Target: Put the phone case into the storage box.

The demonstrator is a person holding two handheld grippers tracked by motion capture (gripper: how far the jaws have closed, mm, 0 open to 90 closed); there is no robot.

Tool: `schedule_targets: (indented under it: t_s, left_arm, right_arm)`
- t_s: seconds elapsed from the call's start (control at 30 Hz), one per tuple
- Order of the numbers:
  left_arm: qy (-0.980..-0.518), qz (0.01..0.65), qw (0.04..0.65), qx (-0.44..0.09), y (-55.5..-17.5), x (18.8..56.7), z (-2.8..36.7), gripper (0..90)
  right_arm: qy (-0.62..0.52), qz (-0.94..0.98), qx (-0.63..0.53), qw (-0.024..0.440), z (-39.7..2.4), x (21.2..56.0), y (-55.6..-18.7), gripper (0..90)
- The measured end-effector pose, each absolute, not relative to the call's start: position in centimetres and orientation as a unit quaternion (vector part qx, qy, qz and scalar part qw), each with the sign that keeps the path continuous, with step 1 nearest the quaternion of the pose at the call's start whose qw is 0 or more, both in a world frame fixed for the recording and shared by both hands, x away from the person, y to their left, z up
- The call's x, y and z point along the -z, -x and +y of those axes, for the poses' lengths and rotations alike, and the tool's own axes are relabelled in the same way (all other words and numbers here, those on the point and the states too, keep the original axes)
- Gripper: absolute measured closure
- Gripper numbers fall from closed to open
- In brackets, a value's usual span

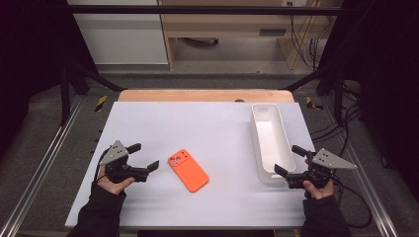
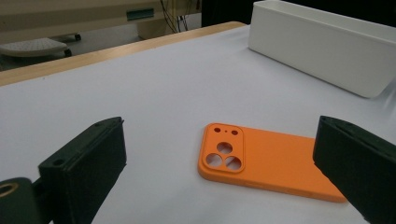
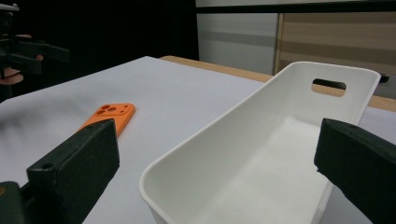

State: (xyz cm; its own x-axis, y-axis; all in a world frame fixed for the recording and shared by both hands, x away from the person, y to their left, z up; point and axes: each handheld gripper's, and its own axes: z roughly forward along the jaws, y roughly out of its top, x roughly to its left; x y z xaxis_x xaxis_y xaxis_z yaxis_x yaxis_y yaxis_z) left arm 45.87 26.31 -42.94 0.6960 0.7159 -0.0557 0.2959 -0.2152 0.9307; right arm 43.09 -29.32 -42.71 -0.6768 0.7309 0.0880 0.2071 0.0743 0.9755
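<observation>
An orange phone case point(image 1: 188, 170) lies flat on the white table top point(image 1: 212, 123), camera cut-outs toward the far left. My left gripper point(image 1: 143, 156) is open just left of it, jaws pointing at it and touching nothing. In the left gripper view the case point(image 2: 271, 161) lies close ahead between the two black fingers point(image 2: 88, 158). A long white bin point(image 1: 271, 140) stands empty at the right. My right gripper point(image 1: 290, 160) is open at the bin's near end, holding nothing; the right gripper view looks into the bin point(image 3: 261, 154).
The bin has a handle slot point(image 3: 329, 85) in its far wall. A wooden edge point(image 1: 205, 95) borders the table's far side. Black frame struts point(image 1: 79, 74) and cables point(image 1: 346, 123) stand off both sides. Bare table top lies in front of the case.
</observation>
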Motion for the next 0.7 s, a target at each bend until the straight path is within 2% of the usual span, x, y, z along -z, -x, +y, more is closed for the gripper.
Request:
schedule_targets:
  t_s: [0.4, 0.7]
  left_arm:
    - [-0.775, 0.349, 0.489, -0.194, -46.5, 43.9, 24.8, 4.0]
    - [-0.792, 0.367, 0.449, -0.192, -47.0, 45.0, 23.7, 12.7]
  right_arm:
    - [-0.332, 0.702, -0.59, 0.222, -29.3, 42.8, -43.1, 0.4]
    - [-0.332, 0.704, -0.588, 0.22, -29.2, 42.8, -43.1, 0.3]
